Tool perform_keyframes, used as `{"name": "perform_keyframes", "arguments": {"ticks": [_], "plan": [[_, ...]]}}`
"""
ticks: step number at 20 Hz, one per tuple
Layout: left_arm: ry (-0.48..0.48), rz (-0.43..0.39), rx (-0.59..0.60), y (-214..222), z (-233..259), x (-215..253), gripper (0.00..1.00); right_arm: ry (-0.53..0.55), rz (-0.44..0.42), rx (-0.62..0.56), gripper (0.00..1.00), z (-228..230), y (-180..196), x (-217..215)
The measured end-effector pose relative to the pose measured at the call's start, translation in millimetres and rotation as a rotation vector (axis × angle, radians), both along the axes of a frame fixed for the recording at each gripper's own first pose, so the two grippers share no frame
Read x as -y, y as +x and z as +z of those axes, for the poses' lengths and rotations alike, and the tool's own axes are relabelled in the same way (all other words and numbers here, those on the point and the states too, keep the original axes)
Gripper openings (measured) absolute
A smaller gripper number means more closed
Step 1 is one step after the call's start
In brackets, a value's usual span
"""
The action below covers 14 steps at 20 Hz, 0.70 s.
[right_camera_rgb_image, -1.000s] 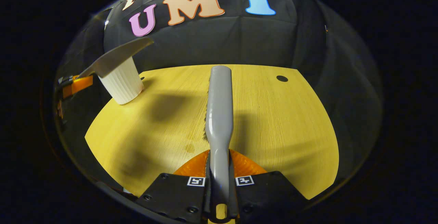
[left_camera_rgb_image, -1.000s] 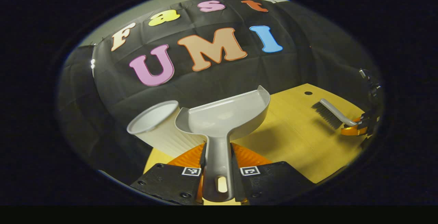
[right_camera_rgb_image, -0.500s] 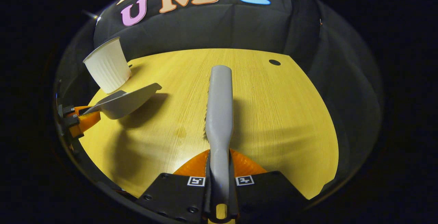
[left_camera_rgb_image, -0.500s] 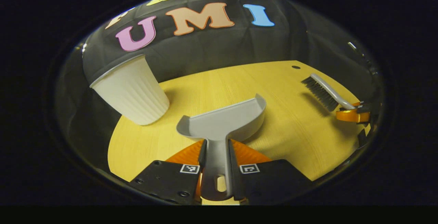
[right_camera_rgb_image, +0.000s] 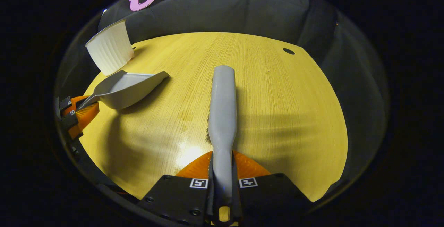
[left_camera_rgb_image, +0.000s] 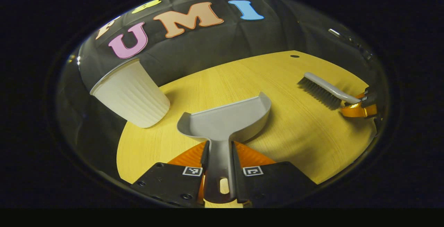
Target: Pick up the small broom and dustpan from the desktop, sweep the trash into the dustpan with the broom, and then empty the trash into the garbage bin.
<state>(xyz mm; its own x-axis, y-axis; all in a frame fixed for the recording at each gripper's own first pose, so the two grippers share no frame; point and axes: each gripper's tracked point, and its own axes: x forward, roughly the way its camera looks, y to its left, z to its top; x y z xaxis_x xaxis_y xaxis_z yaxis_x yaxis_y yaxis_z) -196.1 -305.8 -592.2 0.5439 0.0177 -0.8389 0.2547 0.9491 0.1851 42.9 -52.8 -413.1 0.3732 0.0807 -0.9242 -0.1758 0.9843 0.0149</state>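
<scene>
— Since a second ago, what has shifted?
— Both tools have come down. The dustpan (left_camera_rgb_image: 225,121), which was held up over the white cup (left_camera_rgb_image: 131,95), now sits low over the yellow desktop (left_camera_rgb_image: 295,140), and the cup stands clear behind it to the left.

— Start closest in. How is the left gripper (left_camera_rgb_image: 219,171) set?
— Its two fingers are closed tight on the dustpan's grey handle, one on each side. The handle runs straight away from the camera, and the pan's open mouth faces the far wall.

— And the right gripper (right_camera_rgb_image: 222,183)?
— Clamped the same way on the broom (right_camera_rgb_image: 222,109) handle. The broom's long axis points straight ahead over the desktop, bristles turned to the left edge and down.

— Where do they sit against each other?
— In the left gripper view the broom (left_camera_rgb_image: 324,90) is well off to the right, bristles down. In the right gripper view the dustpan (right_camera_rgb_image: 126,88) is far left, just in front of the cup (right_camera_rgb_image: 111,48).

— Beyond that?
— Wood-grain desktop with a small dark hole (right_camera_rgb_image: 288,51) near its far edge, then black cloth (right_camera_rgb_image: 222,11) behind.
</scene>
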Motion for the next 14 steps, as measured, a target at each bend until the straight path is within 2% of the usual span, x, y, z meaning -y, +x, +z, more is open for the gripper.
{"name": "perform_keyframes", "arguments": {"ticks": [10, 14], "plan": [[-0.020, 0.051, -0.060, -22.6, -20.3, 0.3, 0.28, -0.059, 0.013, -0.059, 0.16, 6.0, -2.0, 2.8], [-0.078, 0.078, -0.054, -23.5, -20.9, 8.1, 0.31, -0.082, -0.004, -0.089, 0.24, 10.9, -7.1, 5.7]]}}
